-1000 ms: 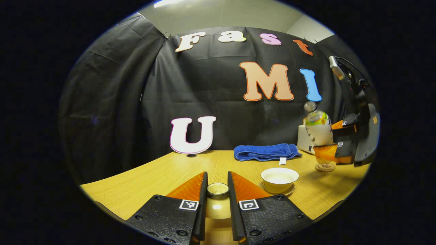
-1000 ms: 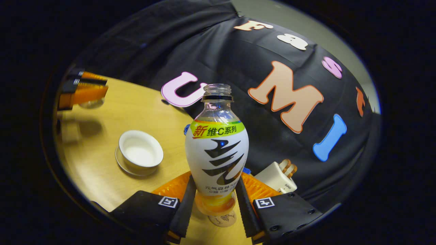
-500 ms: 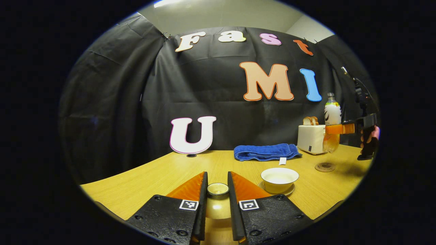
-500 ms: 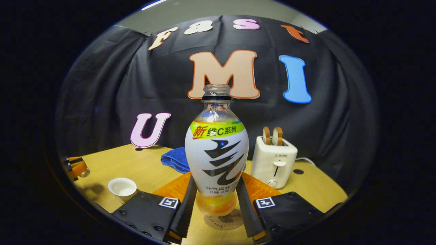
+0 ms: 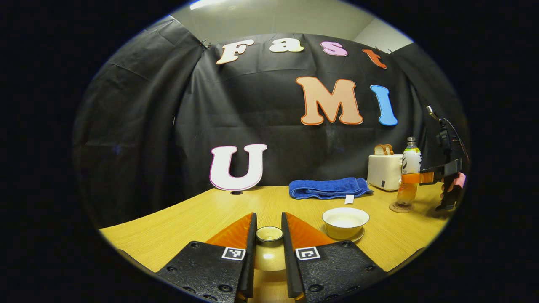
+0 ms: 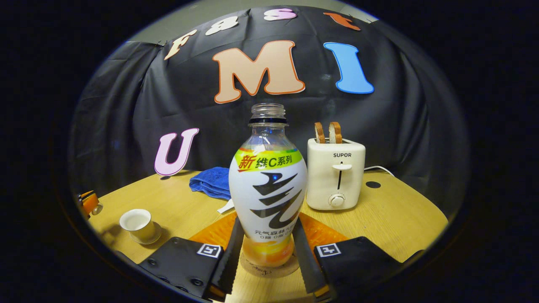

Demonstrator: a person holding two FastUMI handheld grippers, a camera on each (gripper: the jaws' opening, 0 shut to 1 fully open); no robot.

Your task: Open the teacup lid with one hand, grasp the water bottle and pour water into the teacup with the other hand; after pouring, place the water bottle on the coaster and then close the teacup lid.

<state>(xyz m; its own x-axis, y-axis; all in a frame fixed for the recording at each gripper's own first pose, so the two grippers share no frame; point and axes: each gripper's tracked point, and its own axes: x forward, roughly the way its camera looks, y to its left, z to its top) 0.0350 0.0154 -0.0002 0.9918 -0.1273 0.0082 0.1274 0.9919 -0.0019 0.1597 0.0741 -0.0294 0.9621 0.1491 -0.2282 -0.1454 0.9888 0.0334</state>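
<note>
Water bottle (image 6: 268, 185): upright, uncapped, base now down on the coaster (image 6: 269, 269) near the right rear of the table (image 5: 202, 210); a second ago tilted and aloft above the coaster, half a second ago upright but clear of it. Pouring step judged done; placement on the coaster about complete, release pending. Clamped low on the body between both fingers of the right gripper (image 6: 268, 256), held by a hand at the far right of the left gripper view. Appearance: clear neck, bulbous body under a white wrapper with a yellow-green band and black strokes, orange liquid low in the base.

Table: light wood grain. On it, at rear, a white toaster (image 6: 335, 172) with two bread slices (image 6: 327, 132) upright in its slots, and a folded blue towel (image 5: 328, 187).

Teacup (image 5: 345, 221): pale bowl on a saucer (image 5: 356, 237), open-topped, unmoved over the past second, well apart from the bottle; contents too pale to judge.

Teacup lid (image 5: 269, 248): small domed piece with a ringed knob, gripped at a narrow opening between both fingers of the left gripper (image 5: 269, 252), held off to the left of the cup, position unchanged. Remaining, by judgement: free the bottle, then carry the lid over and seat it on the cup.
</note>
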